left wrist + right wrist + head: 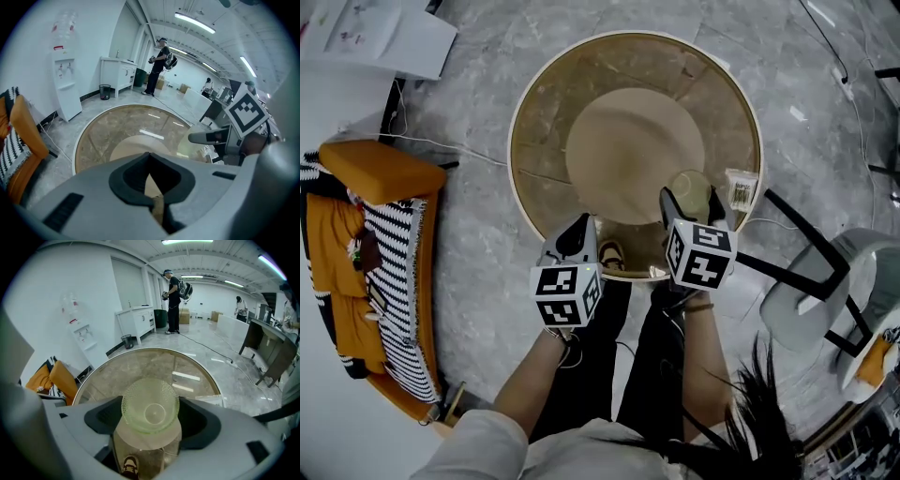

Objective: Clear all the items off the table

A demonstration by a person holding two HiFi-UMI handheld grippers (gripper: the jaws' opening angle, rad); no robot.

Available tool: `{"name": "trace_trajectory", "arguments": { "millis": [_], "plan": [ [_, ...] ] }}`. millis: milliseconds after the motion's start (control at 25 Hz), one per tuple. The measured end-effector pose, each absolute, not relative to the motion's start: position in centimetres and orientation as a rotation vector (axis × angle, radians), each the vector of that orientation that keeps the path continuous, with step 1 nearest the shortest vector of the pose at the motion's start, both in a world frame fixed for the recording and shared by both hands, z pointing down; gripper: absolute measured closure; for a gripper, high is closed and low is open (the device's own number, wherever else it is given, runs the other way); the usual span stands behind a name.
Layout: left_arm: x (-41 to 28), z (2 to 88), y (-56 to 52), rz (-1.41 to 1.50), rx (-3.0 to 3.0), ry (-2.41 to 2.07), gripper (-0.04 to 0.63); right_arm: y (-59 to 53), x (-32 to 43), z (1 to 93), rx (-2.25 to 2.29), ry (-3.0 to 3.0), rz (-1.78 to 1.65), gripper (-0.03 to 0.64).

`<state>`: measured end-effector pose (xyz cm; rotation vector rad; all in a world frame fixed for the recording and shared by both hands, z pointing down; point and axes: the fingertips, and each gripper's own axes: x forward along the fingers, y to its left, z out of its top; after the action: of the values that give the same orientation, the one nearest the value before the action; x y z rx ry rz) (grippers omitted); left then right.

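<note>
A round glass table [534,103] stands on a tan base. Near its front right edge is a clear green glass bowl [689,185]. My right gripper [692,200] has one jaw on each side of it, and the pads meet the rim. The right gripper view shows the bowl [150,409] filling the gap of that gripper [150,420]. A small white packet [741,190] with a barcode lies just right of the bowl. My left gripper [578,232] hovers over the table's front edge, shut and empty; the left gripper view shows its jaws [151,164] pressed together.
An orange sofa [380,173] with striped cushions stands at the left. A grey chair [830,281] with black legs is at the right. Cables run over the grey floor. A person [174,296] stands far off by white cabinets.
</note>
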<state>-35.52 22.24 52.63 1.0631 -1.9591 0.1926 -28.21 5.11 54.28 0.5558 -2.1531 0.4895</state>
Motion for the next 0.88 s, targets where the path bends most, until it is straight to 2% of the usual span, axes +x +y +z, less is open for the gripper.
{"name": "trace_trajectory", "arguments": {
  "millis": [400,880],
  "plan": [
    [-29.4,52.0,18.2,0.244,1.188,-1.915,0.594,3.4,-19.1,52.4,0.67,-2.153,0.573,0.252],
    [-17.6,51.7,10.5,0.401,1.459,-1.758,0.594,-0.3,-4.9,51.8,0.921,-2.088,0.723,0.251]
  ]
}}
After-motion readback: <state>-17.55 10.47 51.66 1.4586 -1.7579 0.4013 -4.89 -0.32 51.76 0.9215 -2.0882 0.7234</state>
